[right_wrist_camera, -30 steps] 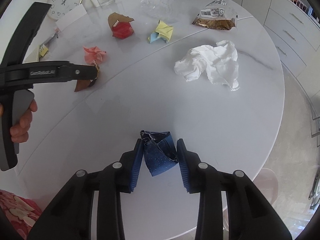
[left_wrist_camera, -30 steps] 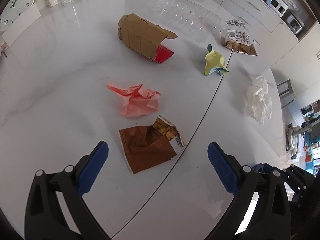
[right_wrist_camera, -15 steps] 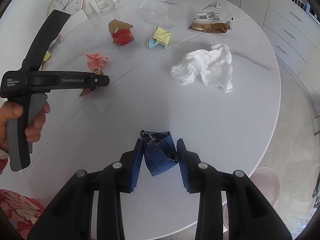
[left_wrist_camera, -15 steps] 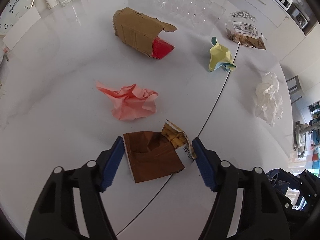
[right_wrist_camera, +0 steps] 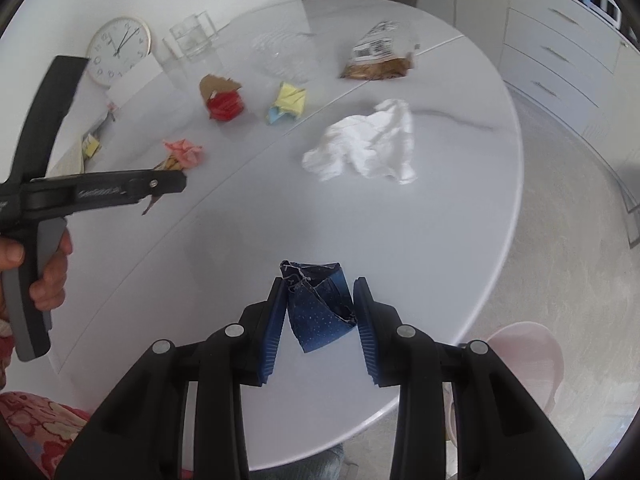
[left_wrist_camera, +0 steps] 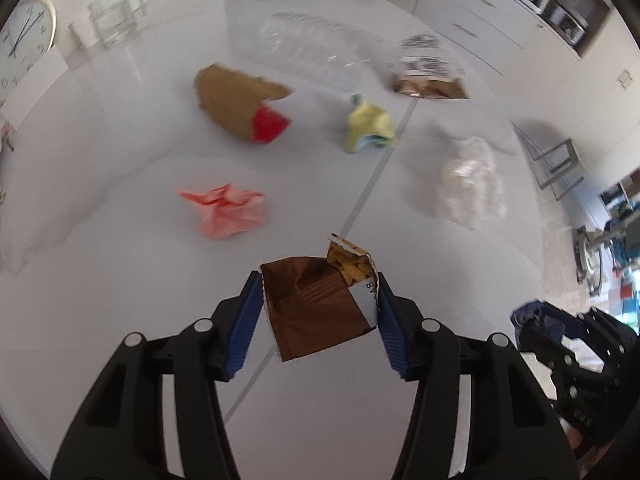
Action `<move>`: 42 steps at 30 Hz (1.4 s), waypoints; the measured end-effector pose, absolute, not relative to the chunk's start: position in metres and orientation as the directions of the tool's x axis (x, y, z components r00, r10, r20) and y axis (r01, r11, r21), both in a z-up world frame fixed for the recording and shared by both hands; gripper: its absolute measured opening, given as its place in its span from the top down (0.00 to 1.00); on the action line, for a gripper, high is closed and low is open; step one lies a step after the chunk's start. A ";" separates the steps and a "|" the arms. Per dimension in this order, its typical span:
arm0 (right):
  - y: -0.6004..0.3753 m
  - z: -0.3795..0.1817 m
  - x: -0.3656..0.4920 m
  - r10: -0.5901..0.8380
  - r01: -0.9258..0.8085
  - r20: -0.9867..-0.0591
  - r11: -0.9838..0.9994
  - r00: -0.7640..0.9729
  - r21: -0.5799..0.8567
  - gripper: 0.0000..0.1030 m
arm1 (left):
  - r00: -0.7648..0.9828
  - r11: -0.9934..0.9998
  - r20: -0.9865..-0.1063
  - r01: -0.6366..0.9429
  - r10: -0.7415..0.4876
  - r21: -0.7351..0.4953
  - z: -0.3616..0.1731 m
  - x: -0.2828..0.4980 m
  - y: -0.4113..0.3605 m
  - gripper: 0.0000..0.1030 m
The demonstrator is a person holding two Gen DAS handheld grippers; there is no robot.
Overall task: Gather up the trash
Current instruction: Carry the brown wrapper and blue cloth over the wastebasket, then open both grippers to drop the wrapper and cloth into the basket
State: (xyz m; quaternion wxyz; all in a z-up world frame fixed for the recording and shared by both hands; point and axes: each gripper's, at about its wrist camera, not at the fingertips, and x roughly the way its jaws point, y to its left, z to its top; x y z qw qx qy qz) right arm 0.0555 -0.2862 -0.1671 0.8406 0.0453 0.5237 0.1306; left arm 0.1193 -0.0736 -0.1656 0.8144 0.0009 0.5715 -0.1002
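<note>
My left gripper [left_wrist_camera: 319,282] has its jaws closing on a torn brown snack wrapper [left_wrist_camera: 316,314]; both blue pads press its sides and it hangs above the white table [left_wrist_camera: 120,280]. My right gripper [right_wrist_camera: 320,292] is shut on a crumpled dark blue dotted wrapper [right_wrist_camera: 318,316], held over the table's near edge. On the table lie a pink paper ball [left_wrist_camera: 228,214], a cardboard piece with a red insert [left_wrist_camera: 240,108], a yellow-and-blue paper [left_wrist_camera: 368,128], a white tissue [right_wrist_camera: 368,144], a clear plastic bottle [left_wrist_camera: 312,48] and a labelled snack bag [left_wrist_camera: 428,76].
A wall clock [right_wrist_camera: 118,50], a glass [right_wrist_camera: 192,36] and small papers sit at the table's far left. A pale pink bin [right_wrist_camera: 524,364] stands on the floor below the near right edge. White drawers [right_wrist_camera: 560,52] line the right wall. A hand [right_wrist_camera: 48,272] holds the left tool.
The left jaws closed in from wide open onto the brown wrapper and lifted it off the table. The right gripper rose slightly with the blue wrapper, its grip unchanged.
</note>
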 end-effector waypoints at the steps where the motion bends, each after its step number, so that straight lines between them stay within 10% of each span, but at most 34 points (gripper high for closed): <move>1: -0.294 -0.165 0.052 0.258 -0.153 -0.867 0.965 0.427 0.212 0.66 | 0.331 0.975 -0.928 0.189 -0.172 -0.114 -0.160 0.114 -0.084 0.48; 21: -0.494 -0.151 -0.089 -0.033 0.353 -0.863 0.920 0.504 0.170 0.65 | 0.244 0.740 -0.881 0.653 -0.405 -0.159 -0.118 0.018 -0.335 0.48; 42: -0.542 -0.145 -0.122 -0.086 0.425 -0.850 0.889 0.519 0.169 0.64 | 0.178 0.601 -0.884 0.788 -0.431 -0.134 -0.123 -0.029 -0.427 0.46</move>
